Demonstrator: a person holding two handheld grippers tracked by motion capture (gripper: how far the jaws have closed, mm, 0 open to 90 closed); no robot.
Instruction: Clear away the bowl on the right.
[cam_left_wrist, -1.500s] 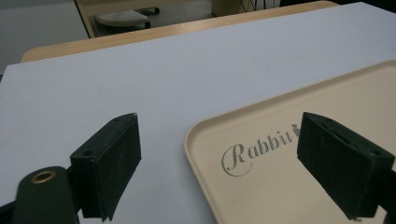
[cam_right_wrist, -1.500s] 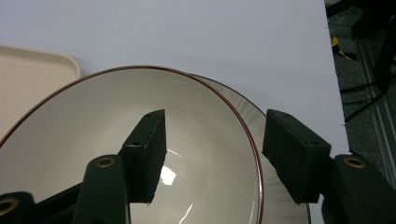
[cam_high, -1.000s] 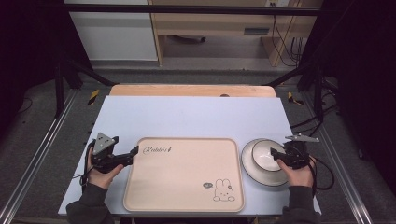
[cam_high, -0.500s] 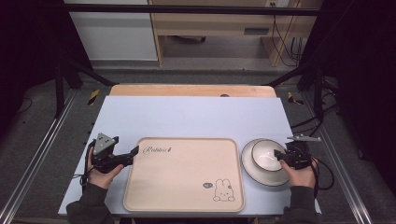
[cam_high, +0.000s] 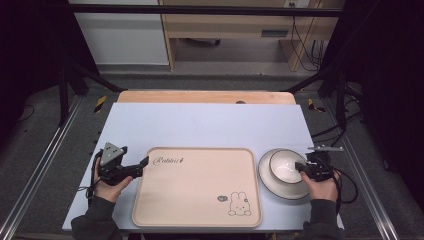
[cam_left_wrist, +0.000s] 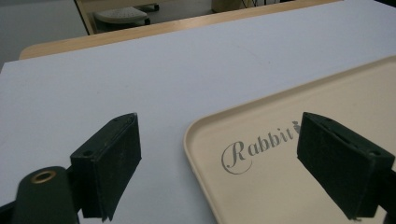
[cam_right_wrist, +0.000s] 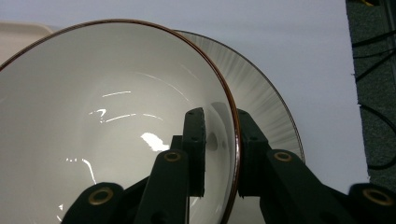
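Observation:
A beige tray (cam_high: 197, 187) printed with "Rabbit" and a bunny lies at the table's front middle. To its right a white bowl (cam_high: 282, 165) with a brown rim sits on a grey striped plate (cam_high: 270, 184). My right gripper (cam_high: 300, 167) is shut on the bowl's right rim. In the right gripper view one jaw is inside the bowl (cam_right_wrist: 116, 93) and one outside, above the plate (cam_right_wrist: 266, 88). My left gripper (cam_high: 142, 164) stands open at the tray's near-left corner. In the left gripper view, the tray's corner (cam_left_wrist: 299, 186) lies between its jaws.
The pale blue table top (cam_high: 210, 125) stretches back to a wooden strip (cam_high: 205, 96) at the far edge. Black frame posts (cam_high: 62, 85) stand at both sides. Cables (cam_high: 350, 185) trail off the table's right edge.
My right gripper has shifted slightly at the bowl's right rim. The left gripper and the tray have stayed where they were.

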